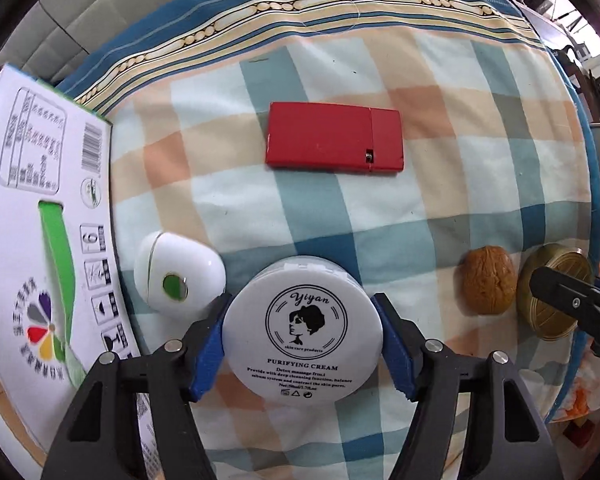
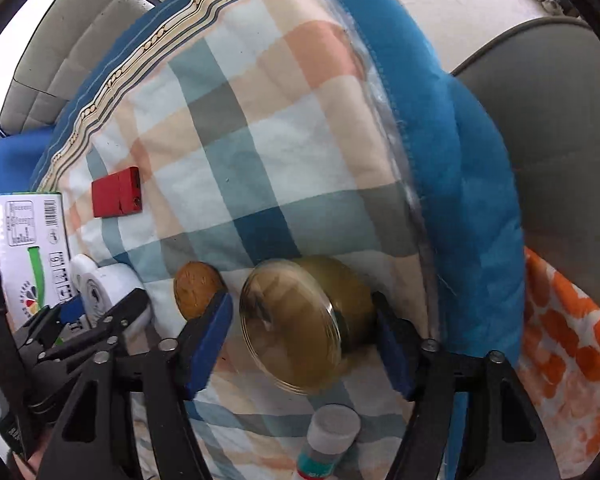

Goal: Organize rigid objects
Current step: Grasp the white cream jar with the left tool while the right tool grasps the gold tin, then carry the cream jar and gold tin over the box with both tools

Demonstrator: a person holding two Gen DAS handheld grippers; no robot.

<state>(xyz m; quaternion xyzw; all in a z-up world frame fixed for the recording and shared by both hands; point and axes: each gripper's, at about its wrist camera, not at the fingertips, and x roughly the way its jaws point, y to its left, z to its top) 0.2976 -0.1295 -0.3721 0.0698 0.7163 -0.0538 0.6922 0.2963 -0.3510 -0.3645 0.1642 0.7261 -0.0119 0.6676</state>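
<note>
Checked cloth [image 1: 440, 208]: soft woven fabric in peach, teal and white squares, blue border with beaded trim.

White cream jar [image 1: 302, 330]: round, smooth plastic, flat lid printed with a woman's profile and "PURIFYING CREAM"; seated on the cloth near the front edge. Left gripper [image 1: 302, 344]: blue pads pressed against both sides of the jar, clamped on it.

Gold tin [image 2: 300, 324]: round, metallic, tipped on its side with glossy lid facing the camera. Right gripper [image 2: 302, 344]: blue fingers spread either side of the tin; contact not confirmed, grip cannot be determined.

Walnut [image 1: 487, 279]: wrinkled brown shell, just left of the tin.

Red case [image 1: 334, 139]: flat, rectangular, hard, farther back on the cloth.

White pebble-shaped device [image 1: 178, 276]: glossy, green oval inset, beside the jar.

Printed carton [image 1: 40, 220]: white cardboard, green stripe, barcode, at far left.

Contents of jar and tin not visible.
</note>
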